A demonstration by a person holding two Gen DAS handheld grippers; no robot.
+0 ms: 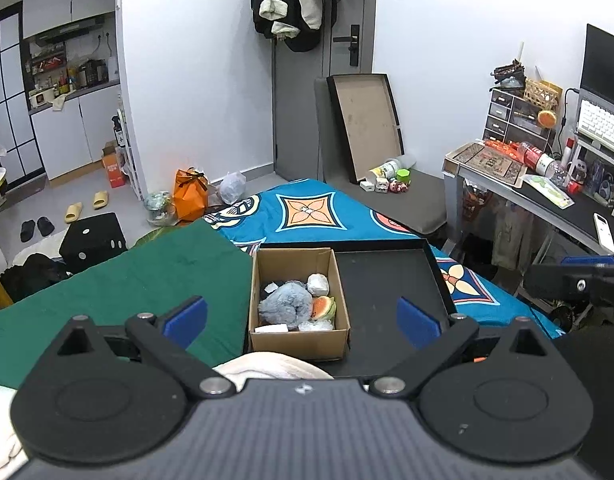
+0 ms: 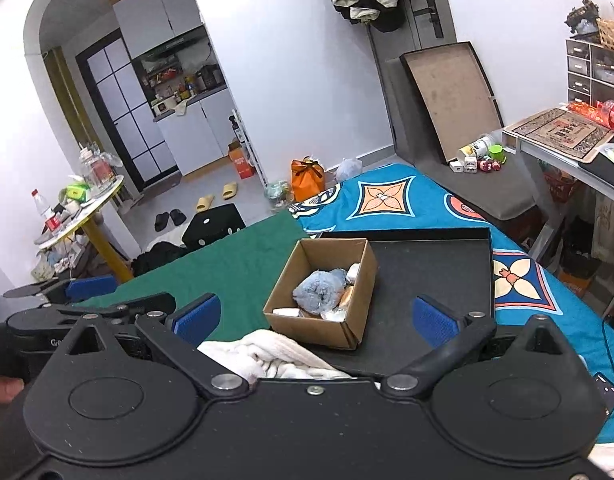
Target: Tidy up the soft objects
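Observation:
A cardboard box [image 1: 301,345] [image 2: 315,330] stands in the left part of a shallow black tray [image 1: 391,280] [image 2: 431,268] on the bed. Inside lie a grey-blue plush [image 1: 286,305] [image 2: 319,289], a watermelon-slice toy [image 1: 322,307], a white wrapped lump [image 1: 318,284] and small clear-wrapped pieces. A cream fleece cloth [image 1: 267,364] [image 2: 267,354] lies just in front of the box. My left gripper [image 1: 303,320] is open, held above and short of the box, nothing between its blue pads. My right gripper [image 2: 315,316] is open too, hovering over the box's near edge.
A green blanket [image 1: 127,280] covers the bed's left; a blue patterned sheet [image 1: 319,212] lies beyond. A desk [image 1: 547,196] stands right, a grey chair [image 1: 407,196] with toys behind, a black cube stool [image 1: 93,240] and a round yellow table [image 2: 87,208] left.

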